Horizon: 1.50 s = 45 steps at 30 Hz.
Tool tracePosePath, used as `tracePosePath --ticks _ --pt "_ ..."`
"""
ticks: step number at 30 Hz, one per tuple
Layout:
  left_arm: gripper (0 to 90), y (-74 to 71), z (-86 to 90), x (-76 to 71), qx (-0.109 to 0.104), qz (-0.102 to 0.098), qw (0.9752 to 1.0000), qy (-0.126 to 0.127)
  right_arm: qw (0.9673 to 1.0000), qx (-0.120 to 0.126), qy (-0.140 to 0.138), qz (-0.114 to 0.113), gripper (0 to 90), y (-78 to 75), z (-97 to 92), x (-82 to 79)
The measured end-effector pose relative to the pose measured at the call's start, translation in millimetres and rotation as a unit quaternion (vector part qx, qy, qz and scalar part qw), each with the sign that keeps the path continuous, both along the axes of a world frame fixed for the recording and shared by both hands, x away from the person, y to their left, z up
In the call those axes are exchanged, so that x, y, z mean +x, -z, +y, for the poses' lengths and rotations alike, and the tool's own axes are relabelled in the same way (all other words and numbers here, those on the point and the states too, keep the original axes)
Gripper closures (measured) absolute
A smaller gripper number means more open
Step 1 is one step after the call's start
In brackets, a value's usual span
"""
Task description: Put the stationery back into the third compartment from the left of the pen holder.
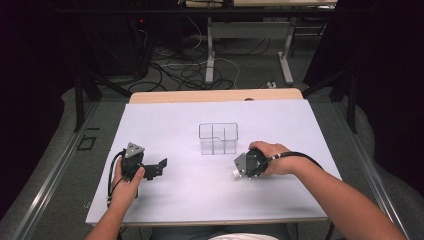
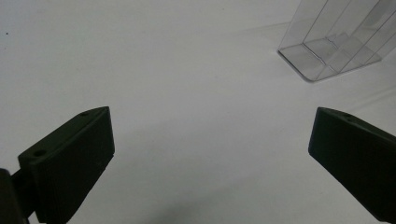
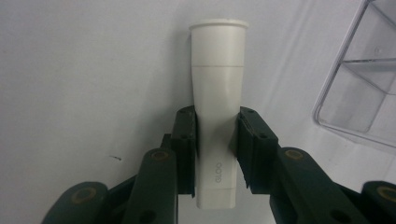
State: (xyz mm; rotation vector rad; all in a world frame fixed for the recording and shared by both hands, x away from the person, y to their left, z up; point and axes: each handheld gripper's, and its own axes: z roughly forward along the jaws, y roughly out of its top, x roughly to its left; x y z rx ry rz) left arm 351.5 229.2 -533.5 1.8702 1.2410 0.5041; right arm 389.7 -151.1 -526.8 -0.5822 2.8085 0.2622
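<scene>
White tube (image 3: 218, 112) sits clamped between your right gripper (image 3: 217, 140) jaws at centre frame in the right gripper view, so keep it square before lifting toward the clear divided bin (image 3: 362, 79) at right. From the high view, that bin (image 1: 218, 138) stands mid-table, just above your right gripper (image 1: 239, 170). Your left gripper (image 2: 210, 154) gapes wide and empty over bare table (image 2: 163, 70); keep it parked.

White tube (image 3: 217, 93) smooth matt plastic; organizer (image 1: 218, 138) clear glossy plastic.

a white table top (image 1: 165, 200) stands in a dark room; behind it black cables (image 1: 175, 70) sprawl over grey floor (image 1: 250, 70) between white desk legs (image 1: 210, 55)
</scene>
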Motion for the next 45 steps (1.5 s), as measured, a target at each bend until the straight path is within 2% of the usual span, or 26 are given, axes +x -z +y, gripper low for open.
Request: tracePosePath --ticks 4,7,9,11,13,15,17,19,20,21,23,25,27,28,30,32,33,34,36,37,38,40,42,44,45 --pt "0.2 0.0 -0.2 0.0 0.001 0.000 1.0000 0.001 1.0000 -0.003 0.002 0.002 70.4 -0.4 0.1 0.1" --pt "0.2 -0.2 -0.4 -0.1 0.000 -0.001 1.0000 0.001 0.9999 -0.001 0.015 0.006 70.4 -0.6 -0.4 -1.1" --pt "0.2 -0.2 -0.1 0.0 0.000 -0.001 1.0000 0.000 0.9997 0.013 0.020 0.006 70.4 0.2 -1.1 -0.9" --pt "0.2 0.0 -0.1 0.1 -0.001 0.000 1.0000 0.000 0.9994 0.009 0.033 0.012 70.4 -2.7 -2.0 -1.2" --pt "0.2 0.0 -0.3 0.2 0.000 0.000 1.0000 0.001 0.9982 0.041 0.043 0.003 70.4 -2.3 -3.9 -1.3" --pt "0.2 0.0 -0.8 0.1 0.000 0.000 1.0000 0.001 0.9974 0.032 0.059 0.024 70.4 -8.1 -6.2 -1.1" --pt "0.2 0.1 -0.9 0.2 -0.002 0.000 1.0000 0.002 0.9973 0.036 0.059 0.026 70.4 -11.8 -7.6 0.1" --pt "0.2 0.0 -1.0 0.2 -0.002 0.000 1.0000 0.001 0.9944 0.067 0.078 0.025 70.4 -14.4 -9.6 -1.2" --pt "0.2 -0.1 -1.0 0.2 -0.002 0.000 1.0000 0.001 0.9943 0.058 0.084 0.032 70.4 -18.8 -9.7 -1.0" --pt "0.2 -0.2 -1.0 0.2 -0.002 0.000 1.0000 0.001 0.9929 0.072 0.089 0.033 70.4 -20.4 -10.5 -1.0" --pt "0.2 -0.4 -1.1 0.2 -0.003 0.000 1.0000 0.002 0.9881 0.101 0.110 0.037 70.4 -23.1 -12.3 -1.7" --pt "0.2 -0.3 -1.4 0.2 -0.002 0.001 1.0000 0.002 0.9841 0.116 0.129 0.040 70.4 -25.9 -14.5 -2.4" --pt "0.2 -0.5 -1.7 0.0 -0.004 0.004 1.0000 0.002 0.9784 0.135 0.150 0.045 70.4 -28.2 -17.1 -2.3" --pt "0.2 -0.7 -1.8 0.1 -0.005 0.003 1.0000 0.002 0.9768 0.143 0.152 0.046 70.4 -29.7 -18.3 -1.4" --pt "0.2 -1.1 -2.0 -0.2 -0.006 0.003 1.0000 -0.002 0.9662 0.169 0.183 0.064 70.4 -31.9 -22.4 -1.6" --pt "0.2 -1.3 -2.2 -0.5 -0.010 0.001 0.9999 -0.006 0.9598 0.185 0.201 0.066 70.4 -33.9 -25.9 -0.7" --pt "0.2 -1.8 -2.0 -0.7 -0.008 -0.001 0.9999 -0.008 0.9578 0.191 0.204 0.069 70.4 -34.7 -26.8 -0.4" --pt "0.2 -2.0 -2.0 -0.7 -0.010 -0.002 0.9999 -0.009 0.9517 0.207 0.215 0.072 70.4 -35.9 -28.7 0.0" --pt "0.2 -2.1 -2.1 -0.6 -0.011 0.000 0.9999 -0.008 0.9423 0.232 0.230 0.075 70.4 -38.3 -31.1 1.0" --pt "0.2 -1.9 -2.4 -0.5 -0.012 0.001 0.9999 -0.008 0.9356 0.245 0.241 0.079 70.4 -39.2 -31.9 0.8" --pt "0.2 -2.0 -2.5 -0.5 -0.013 0.004 0.9999 -0.007 0.9306 0.260 0.245 0.080 70.4 -40.5 -32.7 1.5" --pt "0.2 -1.6 -2.9 -0.3 -0.016 0.005 0.9998 -0.006 0.9150 0.290 0.268 0.083 70.4 -42.8 -33.9 1.1" --pt "0.2 -1.6 -3.5 -0.3 -0.018 0.003 0.9998 -0.008 0.9033 0.314 0.279 0.089 70.4 -44.8 -34.4 1.8" --pt "0.2 -1.8 -3.6 -0.3 -0.020 0.002 0.9998 -0.007 0.8890 0.340 0.292 0.092 70.4 -45.6 -34.1 1.4" --pt "0.2 -1.8 -3.7 -0.3 -0.021 0.001 0.9998 -0.007 0.8850 0.350 0.292 0.094 70.4 -45.8 -34.2 1.7"
